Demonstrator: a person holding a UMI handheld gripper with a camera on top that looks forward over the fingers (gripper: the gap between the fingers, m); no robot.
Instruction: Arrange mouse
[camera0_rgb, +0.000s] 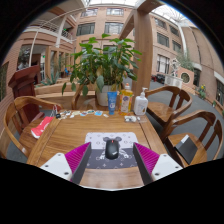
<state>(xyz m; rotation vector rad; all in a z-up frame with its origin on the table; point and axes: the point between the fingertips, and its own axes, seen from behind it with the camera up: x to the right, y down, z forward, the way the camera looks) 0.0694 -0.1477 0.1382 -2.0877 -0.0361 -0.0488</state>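
A black computer mouse (112, 148) lies on a grey patterned mouse mat (111, 155) near the front edge of a wooden table (70, 130). My gripper (112, 158) hovers above the mat with its two magenta-padded fingers (77, 157) spread wide. The mouse rests on the mat between and slightly beyond the fingertips, with a clear gap at either side. Nothing is held.
At the table's far side stand a potted plant (104, 62), a blue bottle (112, 101), a yellow bottle (127, 100) and a white pump bottle (141, 103). A red item (42, 127) lies at the left. Wooden chairs (193, 135) ring the table.
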